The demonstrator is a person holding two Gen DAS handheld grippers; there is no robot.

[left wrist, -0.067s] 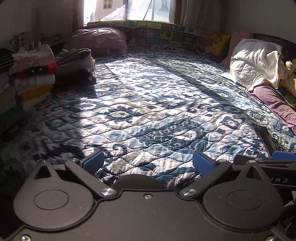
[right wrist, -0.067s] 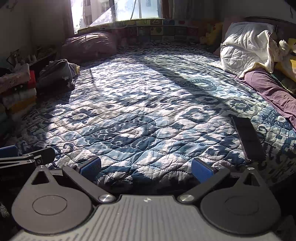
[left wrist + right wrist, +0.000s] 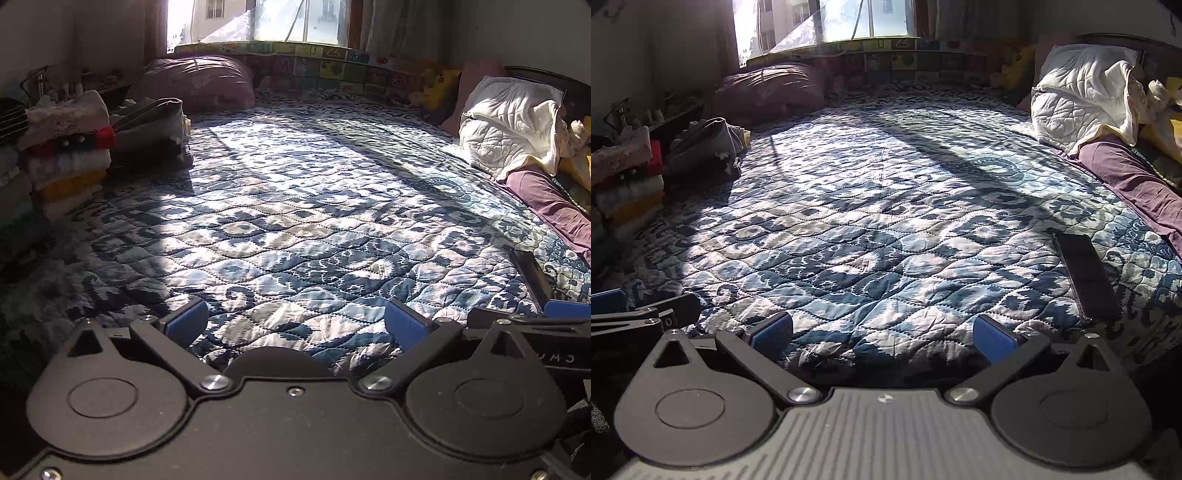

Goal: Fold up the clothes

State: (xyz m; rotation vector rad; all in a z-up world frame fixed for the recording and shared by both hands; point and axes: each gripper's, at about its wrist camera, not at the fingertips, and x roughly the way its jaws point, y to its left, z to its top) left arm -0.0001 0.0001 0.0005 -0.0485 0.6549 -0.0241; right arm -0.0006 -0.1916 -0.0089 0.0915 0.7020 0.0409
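A stack of folded clothes (image 3: 66, 147) stands at the left edge of the bed, also seen as the stack of folded clothes (image 3: 628, 184) in the right wrist view. A grey bag of clothes (image 3: 151, 129) sits just behind it. My left gripper (image 3: 295, 325) is open above the near edge of the blue patterned quilt (image 3: 295, 206), nothing between its blue pads. My right gripper (image 3: 882, 336) is open too, low over the quilt (image 3: 886, 221) and empty. Each gripper shows at the side of the other's view.
A black phone (image 3: 1086, 277) lies on the quilt at the right, close to the right gripper. A white quilted pillow (image 3: 509, 125) and a purple cloth (image 3: 554, 210) line the right side. A purple cushion (image 3: 199, 81) sits below the window.
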